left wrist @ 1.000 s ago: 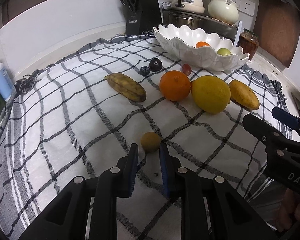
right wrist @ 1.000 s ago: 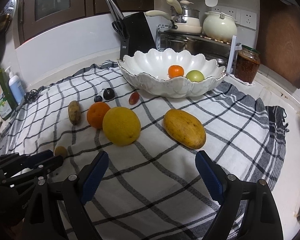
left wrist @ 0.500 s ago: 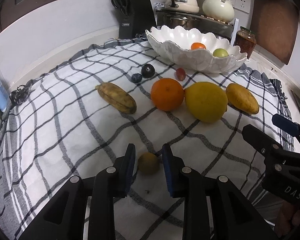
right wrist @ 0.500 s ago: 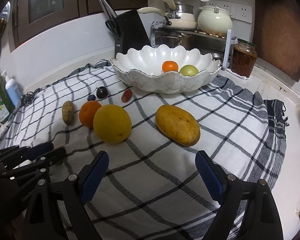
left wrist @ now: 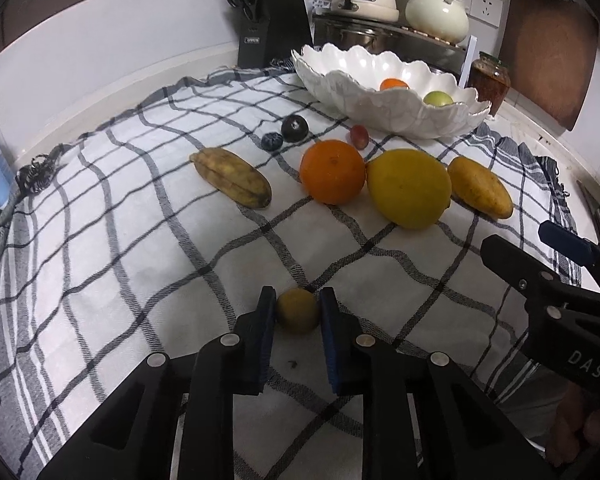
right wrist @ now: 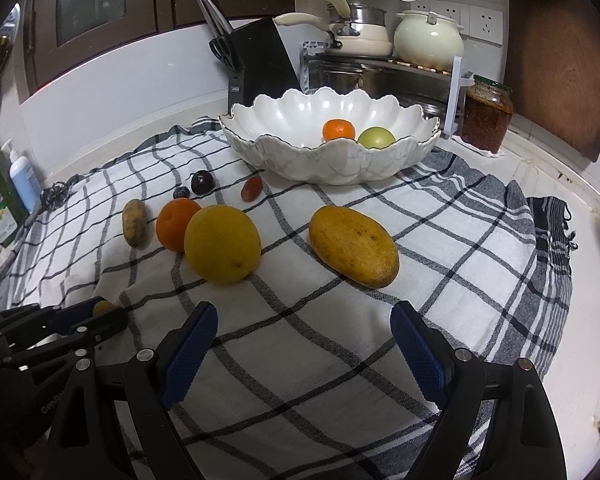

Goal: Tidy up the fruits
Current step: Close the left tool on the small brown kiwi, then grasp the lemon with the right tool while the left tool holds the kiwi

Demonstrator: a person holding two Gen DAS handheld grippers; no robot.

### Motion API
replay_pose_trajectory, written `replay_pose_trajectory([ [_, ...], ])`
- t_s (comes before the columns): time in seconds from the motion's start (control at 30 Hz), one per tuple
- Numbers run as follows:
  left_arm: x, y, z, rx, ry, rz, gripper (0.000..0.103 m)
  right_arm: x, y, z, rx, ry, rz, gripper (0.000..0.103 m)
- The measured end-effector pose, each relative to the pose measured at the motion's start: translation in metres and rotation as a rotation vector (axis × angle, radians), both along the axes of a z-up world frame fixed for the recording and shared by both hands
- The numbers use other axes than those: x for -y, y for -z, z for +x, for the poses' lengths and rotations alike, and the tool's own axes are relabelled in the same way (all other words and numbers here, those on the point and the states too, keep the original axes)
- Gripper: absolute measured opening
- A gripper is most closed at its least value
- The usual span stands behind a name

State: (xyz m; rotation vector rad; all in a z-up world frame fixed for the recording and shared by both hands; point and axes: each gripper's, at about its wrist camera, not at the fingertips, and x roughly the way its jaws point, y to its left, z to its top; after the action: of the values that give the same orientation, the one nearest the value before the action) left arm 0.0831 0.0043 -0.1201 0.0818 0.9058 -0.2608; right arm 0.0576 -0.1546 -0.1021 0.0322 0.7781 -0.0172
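The left gripper [left wrist: 298, 312] has its two blue-padded fingers on either side of a small round brownish-yellow fruit [left wrist: 298, 315] that sits on the black-and-white checked cloth [left wrist: 120, 240]. The pads are right against the fruit's sides, but whether they actually press on it cannot be told. The right gripper [right wrist: 304, 344] hovers low over bare cloth with its fingers spread wide and nothing between them.

Farther back on the cloth a round orange [left wrist: 332, 171] touches a large yellow citrus fruit [left wrist: 409, 188], with a yellow mango [left wrist: 480, 187] just beside that. A browned, spotted banana [left wrist: 231, 177] lies to the left of the orange. Behind them are two dark plums [left wrist: 294, 128] and a red grape [left wrist: 359, 134]. The white scalloped ceramic bowl [right wrist: 308, 160] at the back holds a small tangerine [right wrist: 339, 129] and a green apple [right wrist: 376, 137].
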Motion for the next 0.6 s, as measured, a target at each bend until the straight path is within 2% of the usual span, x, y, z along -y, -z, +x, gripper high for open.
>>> replay_pose_trajectory([
  [0.27, -0.011, -0.022, -0.009, 0.051, -0.016, -0.005, 0.022, -0.004, -0.006, -0.001, 0.016, -0.009, 0.002, 0.089],
  [0.6, -0.028, -0.022, -0.002, 0.049, -0.083, -0.004, 0.022, -0.021, -0.012, 0.021, 0.035, -0.065, -0.013, 0.089],
])
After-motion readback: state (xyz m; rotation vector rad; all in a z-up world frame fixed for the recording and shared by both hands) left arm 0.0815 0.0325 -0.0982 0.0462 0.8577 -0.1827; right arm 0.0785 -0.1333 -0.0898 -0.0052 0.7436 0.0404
